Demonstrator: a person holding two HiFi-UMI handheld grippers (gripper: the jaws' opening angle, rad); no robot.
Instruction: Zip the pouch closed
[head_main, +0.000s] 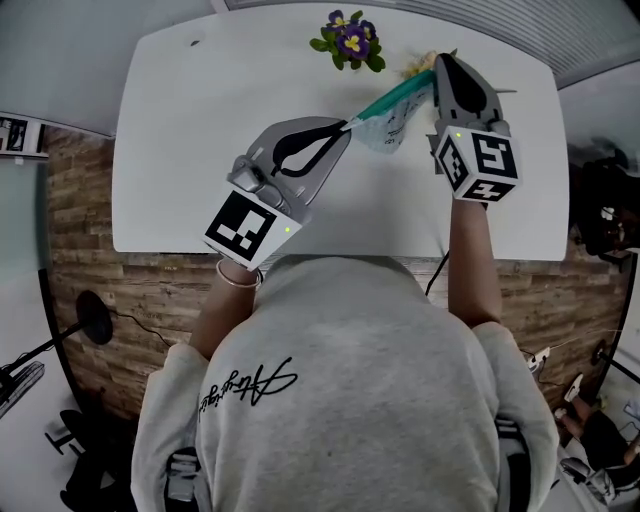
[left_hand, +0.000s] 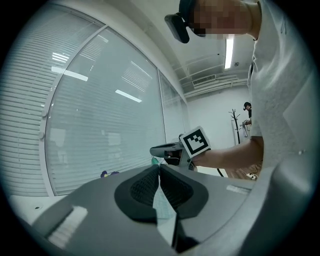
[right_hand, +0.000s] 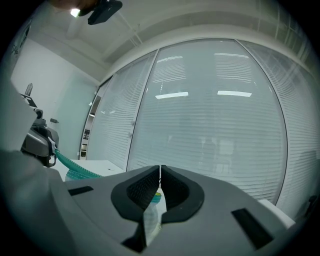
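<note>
Two grippers share one pale fabric pouch with a teal zipper band (head_main: 392, 116). It is stretched between them over the far part of the white tabletop (head_main: 180, 150), near a small pot of purple flowers (head_main: 350, 40). My left gripper (head_main: 343, 126) has its fingers (left_hand: 142, 190) pressed together on a thin fold of the pale cloth. My right gripper (head_main: 438, 62) has its fingers (right_hand: 145, 187) clamped the same way on the opposite end. I judge the two-ended hold is meant to keep the zipper line taut and straight, so a slider could run without the cloth bunching. I cannot find the slider in any view, so I cannot tell how much of the zipper is already shut, or whether either grip is on the pull itself. The pouch looks lifted clear of the tabletop, though its lower edge is hard to place.
</note>
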